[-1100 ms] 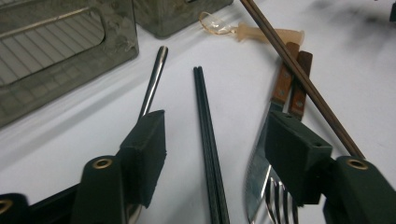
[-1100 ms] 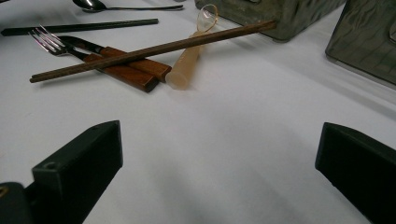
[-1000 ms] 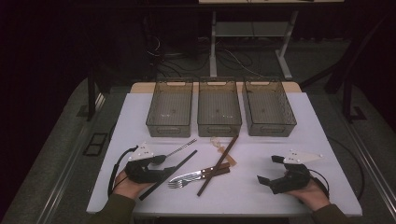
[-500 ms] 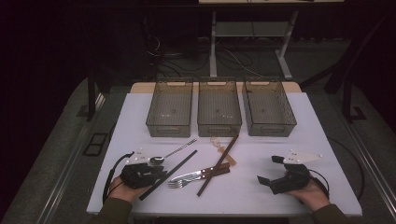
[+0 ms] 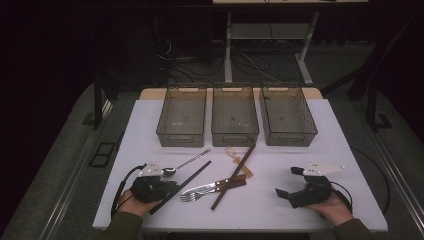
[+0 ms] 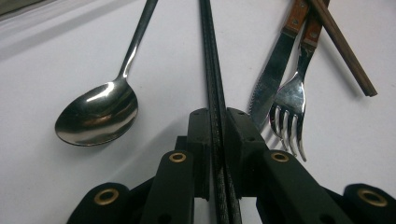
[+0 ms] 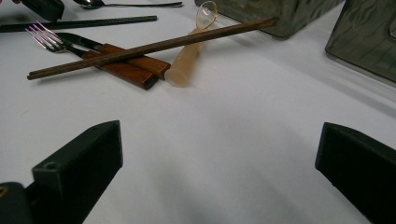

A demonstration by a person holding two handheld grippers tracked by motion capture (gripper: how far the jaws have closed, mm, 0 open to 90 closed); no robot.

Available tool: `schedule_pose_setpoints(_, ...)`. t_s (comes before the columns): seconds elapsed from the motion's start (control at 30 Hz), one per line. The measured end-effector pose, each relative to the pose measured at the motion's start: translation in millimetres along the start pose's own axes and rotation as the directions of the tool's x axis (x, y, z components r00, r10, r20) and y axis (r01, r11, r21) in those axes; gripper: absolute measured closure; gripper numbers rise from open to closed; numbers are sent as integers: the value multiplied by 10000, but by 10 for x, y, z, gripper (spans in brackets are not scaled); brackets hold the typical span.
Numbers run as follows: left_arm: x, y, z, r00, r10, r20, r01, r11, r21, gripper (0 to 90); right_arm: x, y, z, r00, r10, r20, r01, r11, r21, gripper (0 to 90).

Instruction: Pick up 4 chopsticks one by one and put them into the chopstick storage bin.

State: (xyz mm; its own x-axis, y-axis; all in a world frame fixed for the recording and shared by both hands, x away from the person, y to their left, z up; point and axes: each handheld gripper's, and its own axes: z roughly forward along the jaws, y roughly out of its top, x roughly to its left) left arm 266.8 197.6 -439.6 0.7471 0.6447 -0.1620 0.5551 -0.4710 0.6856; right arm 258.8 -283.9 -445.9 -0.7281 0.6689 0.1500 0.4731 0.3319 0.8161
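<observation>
Since the earlier frame, the left tool [image 5: 162, 188] has been closing its jaws and now stands clamped on the near end of the black chopsticks [image 6: 212, 84], which run up the middle of the left gripper view between the two pads. In the high view this pair lies at the lower left of the white desk [image 5: 280, 210], slanting up toward the centre.

Sorting looks barely begun: nothing is lifted yet, and the three bins [image 5: 234, 116] across the upper middle appear empty.

Beside the grip lie a spoon [image 6: 98, 112], a knife [image 6: 273, 70] and a fork [image 6: 292, 105], with brown chopsticks [image 7: 149, 46] crossing their handles.

At lower right, the right tool [image 5: 287, 182] rests wide apart, holding nothing.
</observation>
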Motion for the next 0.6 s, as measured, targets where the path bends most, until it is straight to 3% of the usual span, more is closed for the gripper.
schedule_pose_setpoints(0.6, 8, -10, 23, 9993, 116, -362, -103, 9993, 366, 800, 0, 0, 1, 10000, -24, 14, 24, 10000, 35, 7)
